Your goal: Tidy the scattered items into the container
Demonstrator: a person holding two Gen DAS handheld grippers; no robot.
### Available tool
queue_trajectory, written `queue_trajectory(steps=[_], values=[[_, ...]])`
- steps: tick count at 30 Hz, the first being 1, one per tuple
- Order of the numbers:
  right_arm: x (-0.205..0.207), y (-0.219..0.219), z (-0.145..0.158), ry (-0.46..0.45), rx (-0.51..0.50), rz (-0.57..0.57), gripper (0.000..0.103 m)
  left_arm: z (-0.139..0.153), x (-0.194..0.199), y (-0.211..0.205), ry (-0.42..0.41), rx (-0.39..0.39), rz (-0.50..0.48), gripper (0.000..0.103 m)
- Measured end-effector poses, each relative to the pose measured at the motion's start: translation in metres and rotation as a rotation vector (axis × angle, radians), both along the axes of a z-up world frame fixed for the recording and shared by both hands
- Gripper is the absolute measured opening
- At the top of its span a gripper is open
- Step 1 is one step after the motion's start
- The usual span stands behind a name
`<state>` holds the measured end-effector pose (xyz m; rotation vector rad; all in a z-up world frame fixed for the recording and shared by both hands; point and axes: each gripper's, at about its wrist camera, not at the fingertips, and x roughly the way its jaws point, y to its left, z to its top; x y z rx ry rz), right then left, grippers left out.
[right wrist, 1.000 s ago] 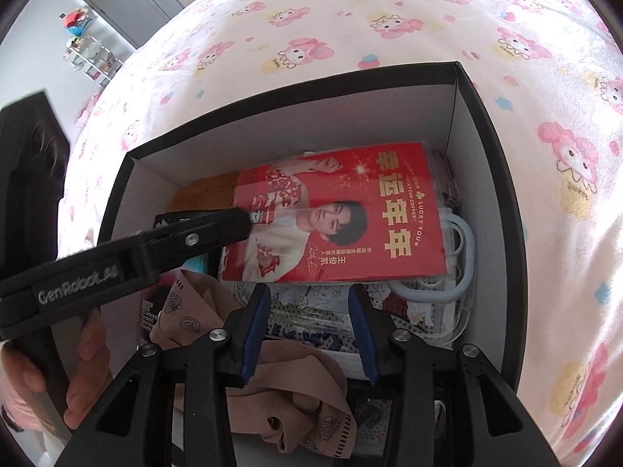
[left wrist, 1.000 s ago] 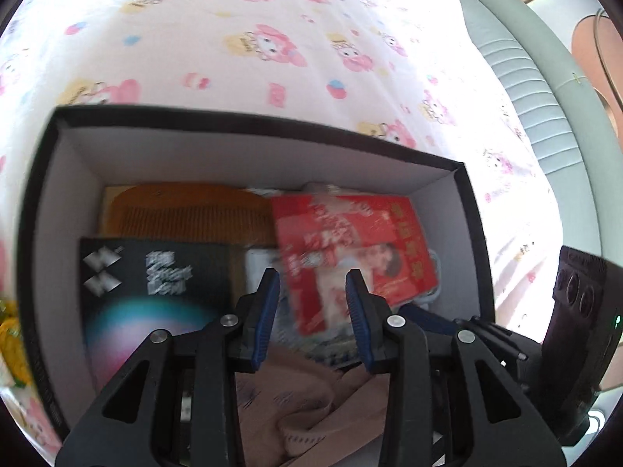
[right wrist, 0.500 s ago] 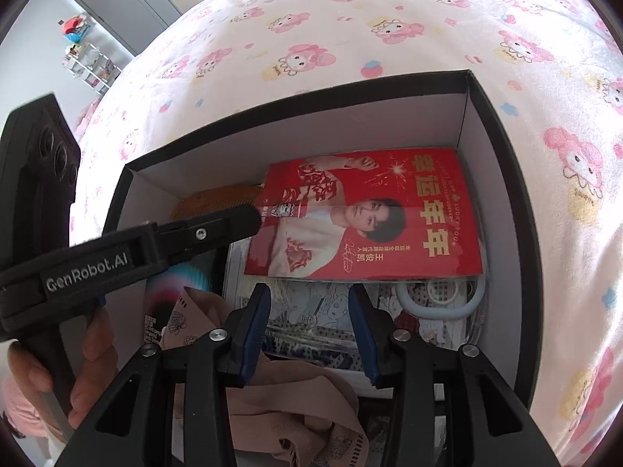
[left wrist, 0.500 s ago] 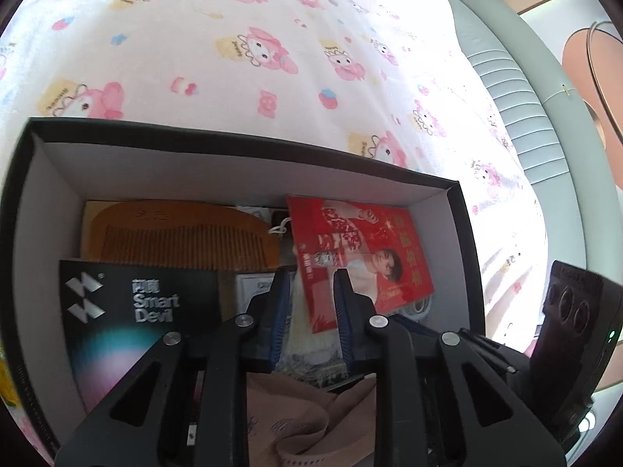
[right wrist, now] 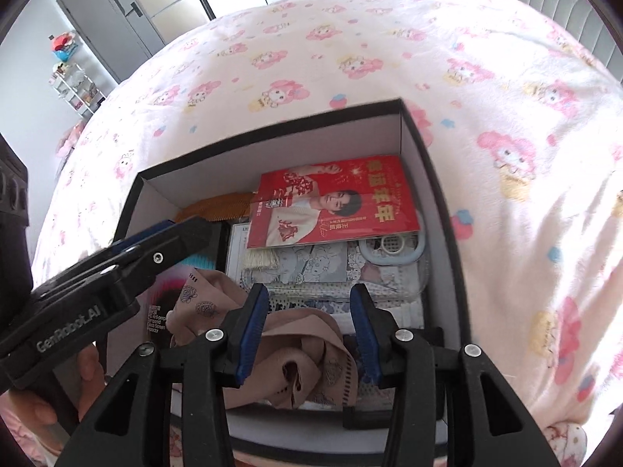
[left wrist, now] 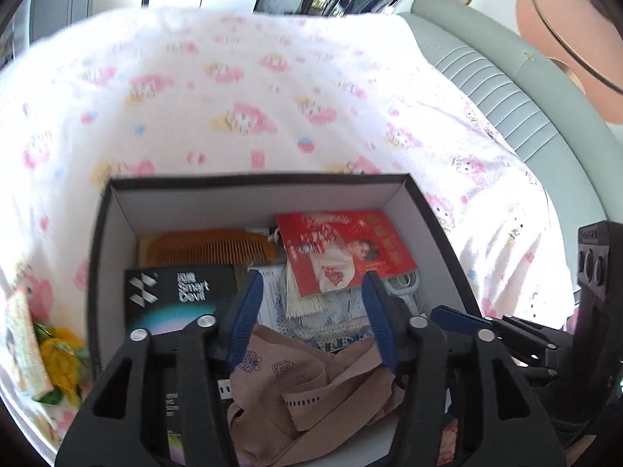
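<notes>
A black box (left wrist: 257, 179) with white inner walls sits on the pink cartoon bedsheet. In it lie a wooden comb (left wrist: 210, 249), a black "Smart Devil" package (left wrist: 175, 295), a red printed packet (left wrist: 346, 249) and a crumpled beige cloth (left wrist: 311, 389). My left gripper (left wrist: 311, 311) hovers over the box's near half, its jaws opening wide with nothing pressed between them. My right gripper (right wrist: 309, 319) hangs above the beige cloth (right wrist: 296, 358), jaws opening slightly, holding nothing. The left gripper (right wrist: 183, 233) reaches in from the left of the box (right wrist: 272, 128).
On the sheet left of the box lie a yellow-green wrapped item (left wrist: 58, 354) and a pale printed packet (left wrist: 19, 342). A grey padded headboard (left wrist: 506, 78) borders the bed. A hand (right wrist: 89, 366) holds the left gripper. A grey door (right wrist: 109, 11) stands beyond the bed.
The left jaws narrowed, then spread wide. Both grippers have pulled up and back from the box, so more of the bed shows. The box contents have not shifted.
</notes>
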<state>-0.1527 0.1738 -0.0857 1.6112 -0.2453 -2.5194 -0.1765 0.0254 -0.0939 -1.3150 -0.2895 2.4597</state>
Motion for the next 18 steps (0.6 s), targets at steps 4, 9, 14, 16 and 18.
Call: queue_trajectory(steps=[4,9,14,16,18], values=[[0.018,-0.002,0.024,0.068,0.031,0.003,0.040,0.051,0.019,-0.036,0.074,-0.064,0.033,0.059],[0.038,-0.008,0.050,0.140,0.065,0.013,0.045,0.074,0.012,-0.026,0.116,-0.059,0.084,0.069],[0.064,-0.007,0.054,0.158,0.033,0.000,0.058,0.058,0.038,-0.032,0.140,-0.085,0.112,0.070],[0.077,-0.006,0.056,0.164,0.037,-0.021,0.058,0.064,0.055,-0.034,0.155,-0.101,0.120,0.071],[0.089,-0.006,0.059,0.183,0.050,-0.029,0.058,0.064,0.065,-0.036,0.164,-0.113,0.118,0.075]])
